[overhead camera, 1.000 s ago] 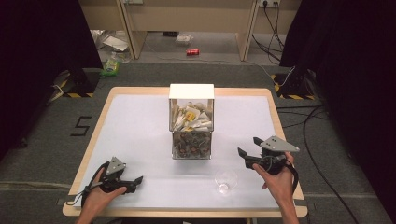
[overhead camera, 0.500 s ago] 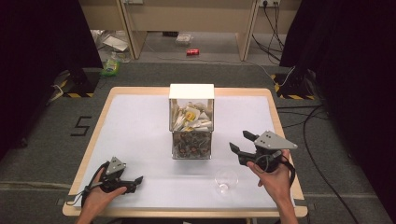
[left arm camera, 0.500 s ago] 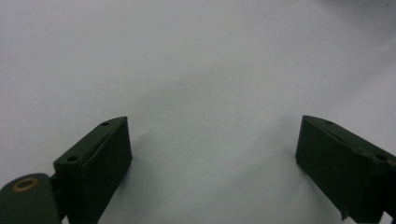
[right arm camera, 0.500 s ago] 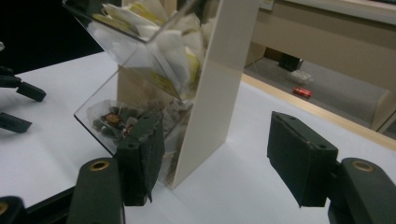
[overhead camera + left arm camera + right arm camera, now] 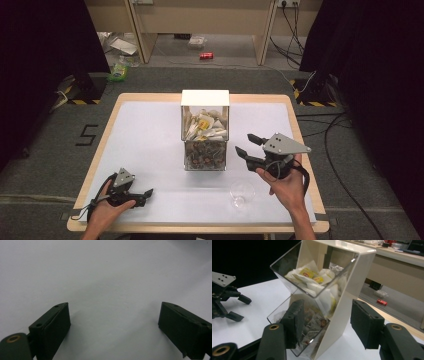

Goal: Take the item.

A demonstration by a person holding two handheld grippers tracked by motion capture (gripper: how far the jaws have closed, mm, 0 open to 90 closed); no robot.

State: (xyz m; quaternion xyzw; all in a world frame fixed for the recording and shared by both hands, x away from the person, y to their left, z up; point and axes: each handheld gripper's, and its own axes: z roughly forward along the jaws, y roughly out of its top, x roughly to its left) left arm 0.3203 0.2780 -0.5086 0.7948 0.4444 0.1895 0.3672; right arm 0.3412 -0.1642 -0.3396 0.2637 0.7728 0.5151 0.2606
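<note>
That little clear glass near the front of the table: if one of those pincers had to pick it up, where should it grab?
Probably the right gripper, the nearer one, with its jaws open. The clear glass looks round, open side up, and stands alone on the white table. I'd come in low from the right and pinch across the bowl's widest part. Its exact shape is hard to make out.

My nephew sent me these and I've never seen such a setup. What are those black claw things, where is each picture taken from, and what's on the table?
A person holds a hand tool in each hand. The high view looks down on the table: the left gripper rests low, and the right gripper is raised toward a clear two-level dispenser filled with tea-bag packets. A small clear glass stands near the right hand. The other two pictures come from cameras riding on each gripper. Both grippers are open and hold nothing.
</note>
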